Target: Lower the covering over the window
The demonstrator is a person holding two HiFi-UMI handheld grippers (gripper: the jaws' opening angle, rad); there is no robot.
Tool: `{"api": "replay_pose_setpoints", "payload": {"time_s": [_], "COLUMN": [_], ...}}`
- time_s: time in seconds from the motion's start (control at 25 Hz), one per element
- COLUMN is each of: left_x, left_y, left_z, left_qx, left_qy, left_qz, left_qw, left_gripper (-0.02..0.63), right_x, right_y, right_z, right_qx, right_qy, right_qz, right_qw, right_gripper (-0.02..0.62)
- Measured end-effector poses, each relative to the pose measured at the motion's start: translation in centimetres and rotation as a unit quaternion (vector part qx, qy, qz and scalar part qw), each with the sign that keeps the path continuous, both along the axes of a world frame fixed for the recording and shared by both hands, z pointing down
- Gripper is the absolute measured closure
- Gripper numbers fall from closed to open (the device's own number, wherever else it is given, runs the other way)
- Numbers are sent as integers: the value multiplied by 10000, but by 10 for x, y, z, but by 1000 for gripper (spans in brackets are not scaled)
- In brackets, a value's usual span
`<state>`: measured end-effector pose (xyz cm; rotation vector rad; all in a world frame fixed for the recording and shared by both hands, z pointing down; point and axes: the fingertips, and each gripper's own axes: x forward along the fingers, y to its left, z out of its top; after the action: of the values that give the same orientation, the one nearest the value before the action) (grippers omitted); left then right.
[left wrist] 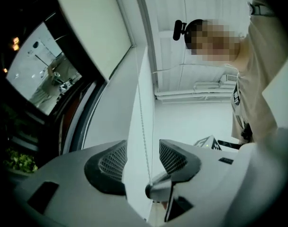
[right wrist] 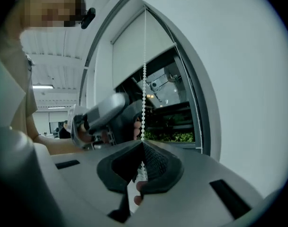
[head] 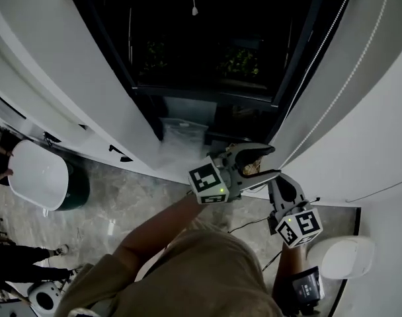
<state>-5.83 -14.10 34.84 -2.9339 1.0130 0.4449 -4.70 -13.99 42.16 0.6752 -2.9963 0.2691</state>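
The dark window (head: pixel 214 45) fills the top of the head view. In the left gripper view the cream roller blind (left wrist: pixel 92 27) covers only the window's top part. A white bead chain (head: pixel 320 53) hangs along the right side of the frame, down to both grippers. My left gripper (head: pixel 270 160) is open, and the chain (left wrist: pixel 143 126) runs untouched between its pads (left wrist: pixel 111 162). Just below it, my right gripper (head: pixel 277 183) is shut on the chain (right wrist: pixel 144 103), which rises straight out of its closed jaws (right wrist: pixel 143 148). The left gripper (right wrist: pixel 106 115) also shows in the right gripper view.
A small pull toggle (head: pixel 194 10) dangles in front of the glass. On the marble floor stand a white tub (head: pixel 39 174) at the left and a white rounded object (head: pixel 346 256) at the right. Another person (head: pixel 16 256) stands at the lower left. White walls flank the window.
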Motion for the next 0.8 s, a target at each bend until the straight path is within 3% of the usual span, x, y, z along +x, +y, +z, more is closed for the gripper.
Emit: {"api": "replay_pose_setpoints", "payload": {"time_s": [0.08, 0.12, 0.24, 0.32, 0.36, 0.52, 0.64, 0.68, 0.72, 0.76, 0.8], "left_x": [16, 21, 21, 15, 14, 27, 39, 42, 43, 42, 38], "left_y": [-5, -6, -6, -6, -5, 1, 15, 19, 21, 21, 21], "left_z": [-11, -10, -5, 1, 7, 49, 73, 77, 78, 77, 76], "left_qx": [59, 13, -96, -26, -25, -243, -374, -420, -450, -459, -457], "left_qy": [-301, -374, -138, -159, -257, -638, -683, -656, -632, -623, -600], "left_qz": [72, 110, 110, -60, -104, 55, 164, 176, 182, 190, 203], "left_qw": [9995, 9992, 9998, 9999, 9996, 9976, 9968, 9968, 9968, 9968, 9969], "left_gripper": [433, 578, 581, 581, 583, 583, 583, 583, 581, 581, 581], "right_x": [-1, -2, 3, 14, 21, 29, 20, 18, 17, 16, 16], "right_y": [3, 6, 18, 17, 12, -5, -9, -9, -10, -11, -11], "right_z": [-2, -3, 0, -9, -20, -72, -78, -75, -73, -73, -74], "right_qx": [153, 239, 173, -71, -101, 356, 718, 781, 800, 764, 695], "right_qy": [39, 78, 140, -144, -347, -875, -688, -586, -548, -589, -672], "right_qz": [-32, -91, -568, -734, -643, -93, 72, 105, 118, 113, 112], "right_qw": [9999, 9996, 9981, 9972, 9973, 9955, 9950, 9952, 9952, 9953, 9953], "right_gripper": [589, 589, 577, 412, 410, 411, 423, 448, 530, 572, 577]}}
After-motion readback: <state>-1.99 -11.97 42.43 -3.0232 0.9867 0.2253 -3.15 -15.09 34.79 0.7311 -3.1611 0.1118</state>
